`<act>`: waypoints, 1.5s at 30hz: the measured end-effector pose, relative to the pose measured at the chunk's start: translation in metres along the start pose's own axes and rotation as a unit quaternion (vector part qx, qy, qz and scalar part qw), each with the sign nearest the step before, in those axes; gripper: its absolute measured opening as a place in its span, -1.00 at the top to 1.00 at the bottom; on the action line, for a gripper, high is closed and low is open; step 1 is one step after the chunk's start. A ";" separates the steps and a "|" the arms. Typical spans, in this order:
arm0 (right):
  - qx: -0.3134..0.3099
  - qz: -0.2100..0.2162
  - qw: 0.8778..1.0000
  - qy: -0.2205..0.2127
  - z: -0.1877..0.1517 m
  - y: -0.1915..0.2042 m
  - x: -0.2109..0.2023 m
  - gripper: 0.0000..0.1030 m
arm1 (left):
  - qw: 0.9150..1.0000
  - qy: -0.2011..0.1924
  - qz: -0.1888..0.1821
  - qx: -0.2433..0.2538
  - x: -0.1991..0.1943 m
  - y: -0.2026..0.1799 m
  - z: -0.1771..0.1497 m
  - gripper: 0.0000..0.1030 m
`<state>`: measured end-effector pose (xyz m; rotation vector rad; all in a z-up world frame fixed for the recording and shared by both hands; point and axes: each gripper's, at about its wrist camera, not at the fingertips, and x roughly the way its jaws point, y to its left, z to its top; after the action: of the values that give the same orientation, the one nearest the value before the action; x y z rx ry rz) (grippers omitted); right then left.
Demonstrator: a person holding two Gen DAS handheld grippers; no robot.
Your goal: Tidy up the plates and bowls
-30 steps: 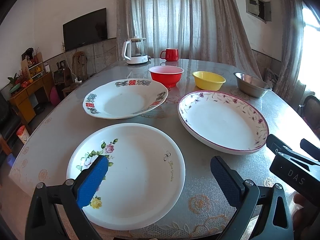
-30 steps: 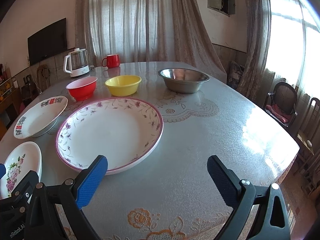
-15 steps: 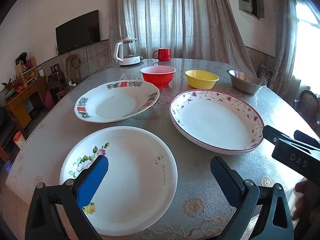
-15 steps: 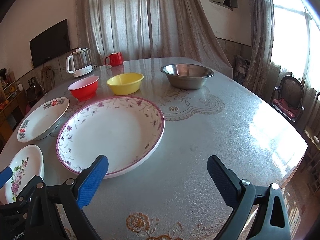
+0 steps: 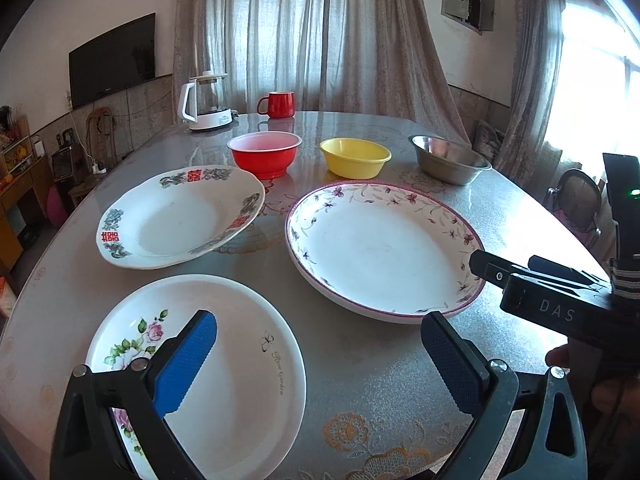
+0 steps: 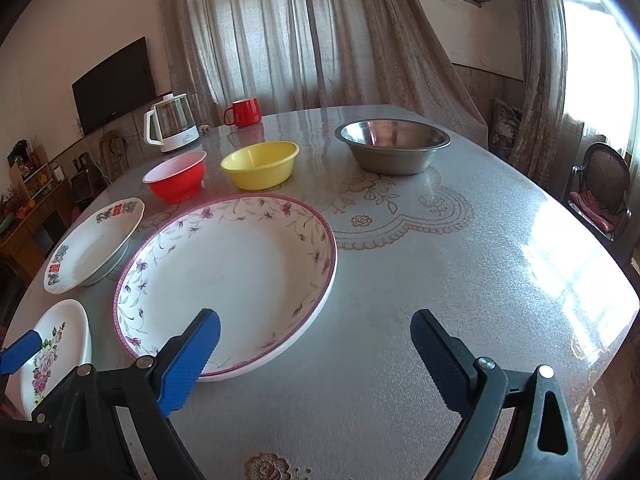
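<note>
Nothing stacked: three white floral plates (image 5: 384,248), red (image 5: 264,152), yellow (image 5: 354,158), steel bowls (image 6: 394,150) separate; both grippers (image 5: 318,356) (image 6: 314,356) spread, empty

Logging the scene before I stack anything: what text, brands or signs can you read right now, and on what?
"Rose Garden": script on the rose plate.
"DAS": white letters on the right gripper, seen from the left wrist view.
"囍": red double-happiness signs on the rim of the red-sign plate.
Kettle base print: too small to read.
TV logo: too small to read.
</note>
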<state>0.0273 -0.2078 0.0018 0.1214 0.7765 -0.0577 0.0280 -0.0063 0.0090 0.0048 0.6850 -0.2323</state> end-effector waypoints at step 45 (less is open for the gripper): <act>0.044 0.057 0.995 0.070 0.034 -0.045 0.068 0.71 | 0.984 0.172 -0.035 0.026 0.136 -0.005 0.087 0.50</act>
<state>0.0949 -0.2570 -0.0255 0.2554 0.9057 0.0252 0.1835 -0.0469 -0.0084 0.0712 1.0240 -0.3211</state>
